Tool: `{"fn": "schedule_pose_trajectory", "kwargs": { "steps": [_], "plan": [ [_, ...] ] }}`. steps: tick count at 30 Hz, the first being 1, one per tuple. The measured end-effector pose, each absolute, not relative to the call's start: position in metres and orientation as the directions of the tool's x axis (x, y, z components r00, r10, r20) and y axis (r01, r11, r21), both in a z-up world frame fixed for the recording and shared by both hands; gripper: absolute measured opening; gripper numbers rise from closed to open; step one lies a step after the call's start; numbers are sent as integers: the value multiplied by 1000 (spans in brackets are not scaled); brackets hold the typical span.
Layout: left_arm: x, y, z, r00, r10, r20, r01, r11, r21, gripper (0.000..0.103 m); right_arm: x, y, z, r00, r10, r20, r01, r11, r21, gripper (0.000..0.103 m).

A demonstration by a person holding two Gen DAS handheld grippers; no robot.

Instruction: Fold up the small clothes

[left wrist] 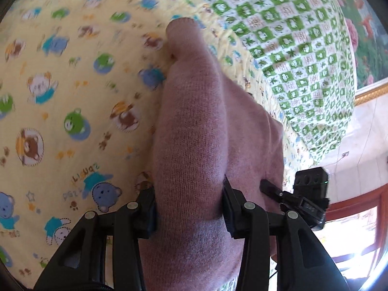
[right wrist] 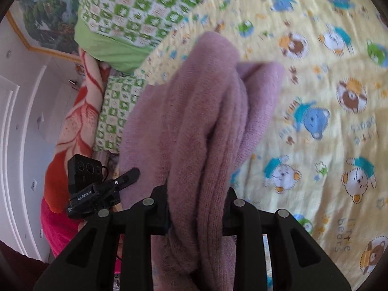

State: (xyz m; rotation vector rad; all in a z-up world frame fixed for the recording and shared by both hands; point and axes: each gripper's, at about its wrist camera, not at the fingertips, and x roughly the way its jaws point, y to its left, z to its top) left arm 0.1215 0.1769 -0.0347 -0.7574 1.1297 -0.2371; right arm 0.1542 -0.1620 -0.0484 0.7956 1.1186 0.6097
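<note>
Yellow cotton sheet (left wrist: 60,84) printed with cartoon bears covers the bed and fills most of both views; background blurred. A green checked quilt (left wrist: 291,36) lies bunched at the sheet's far edge.

Task item: 1 pink knit garment (left wrist: 194,121), gathered into thick rolls, lifted off the sheet and strung between the 2 grippers.

Left gripper (left wrist: 189,208): jaws partly closed, clamped on a fat roll of the knit. Right gripper (right wrist: 197,206): jaws set narrower, clamped on a bunched, ribbed portion.

Key relation: the garment's long axis runs forward along each gripper's fingers, free end (right wrist: 262,72) drooping ahead over the sheet. Both hands grip it equally close. Judgement: the next lay-down goes forward and down onto the sheet.
</note>
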Motion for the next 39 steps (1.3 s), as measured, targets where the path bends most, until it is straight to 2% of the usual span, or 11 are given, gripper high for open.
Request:
{"fn": "schedule_pose_trajectory", "kwargs": {
  "steps": [4,8,13,19,25,31,35,39],
  "plan": [
    [124,178,-43,426,-527,-735,-203,736,-646,54,155,-171,-62,327,779,-535,-14,570,822,33],
    [127,175,-37,415,-516,-749,-210,747,-631,57,154,-175,-58,332,764,-554,2,586,810,40],
    [120,177,-27,414,-492,-766,-216,764,-608,60,148,-184,-48,364,734,-574,32,606,795,47],
    [129,185,-15,433,-454,-779,-224,783,-580,61,143,-195,-33,417,682,-600,49,643,764,48],
    [144,193,11,490,-358,-795,-234,824,-516,61,138,-185,17,528,575,-625,-57,758,649,48],
    [132,165,38,509,-473,-719,-66,811,-581,60,133,-152,39,434,703,-564,-203,686,699,48],
    [121,142,35,465,-510,-724,11,821,-571,60,118,-142,39,381,732,-565,-239,668,705,48],
    [119,143,12,425,-506,-751,-23,823,-567,60,97,-130,22,319,683,-657,-255,729,635,48]
  ]
}}
